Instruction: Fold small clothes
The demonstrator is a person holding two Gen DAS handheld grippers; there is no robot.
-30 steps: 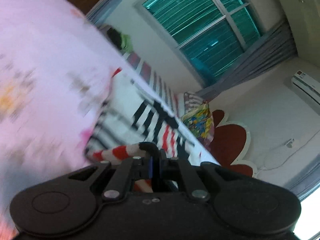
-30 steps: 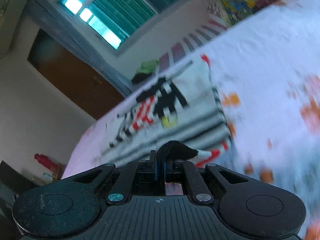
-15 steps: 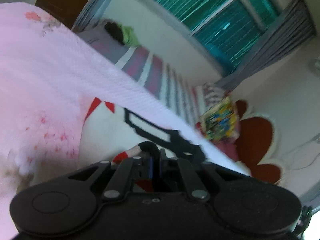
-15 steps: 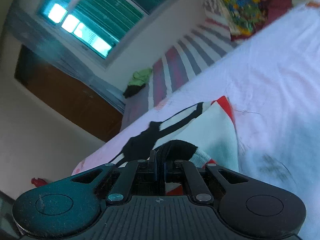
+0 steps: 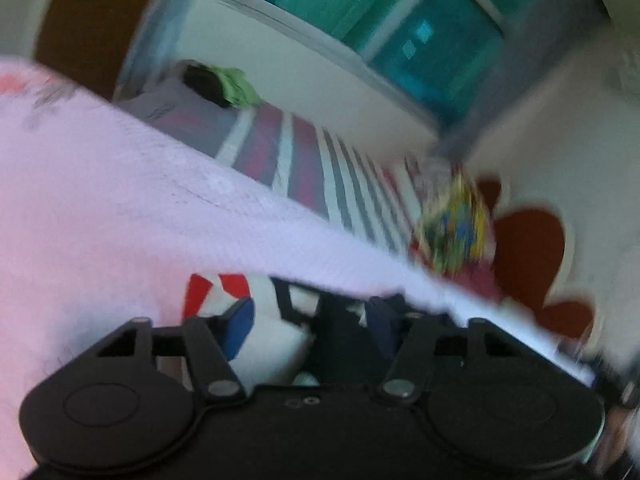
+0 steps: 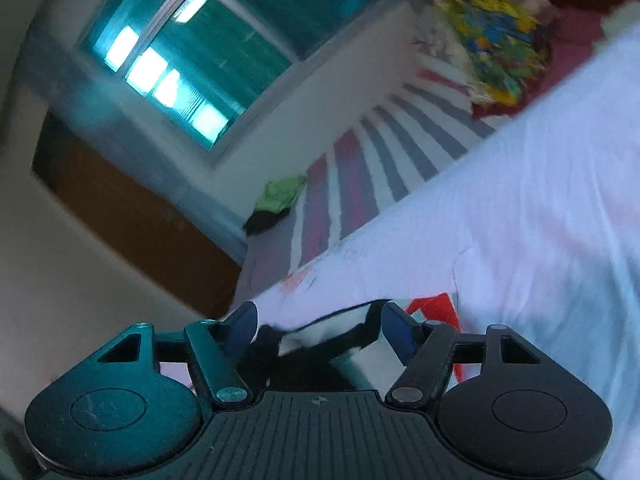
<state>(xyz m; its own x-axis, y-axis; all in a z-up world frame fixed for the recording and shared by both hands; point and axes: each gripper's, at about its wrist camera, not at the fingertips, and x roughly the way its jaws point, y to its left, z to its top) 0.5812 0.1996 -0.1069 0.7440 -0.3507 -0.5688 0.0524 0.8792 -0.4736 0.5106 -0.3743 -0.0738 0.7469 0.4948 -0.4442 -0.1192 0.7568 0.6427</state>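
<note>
Left gripper (image 5: 308,324) jaws spread wide, blue pads (image 5: 238,328) apart, holding nothing; small garment (image 5: 276,336), white with red and black markings, lies on the pale pink bedsheet (image 5: 100,220) just ahead and between the fingers; right gripper (image 6: 318,326) likewise open, garment (image 6: 340,338) edge between its pads, ungripped; striped bedding (image 6: 360,184), green cloth (image 6: 282,194), teal window (image 5: 420,20) beyond; left view blurred

Daylight enters through the teal-tinted window (image 6: 192,60), glaring in bright panes; both views show motion blur, heavy fisheye bending at edges, and dim foregrounds.
</note>
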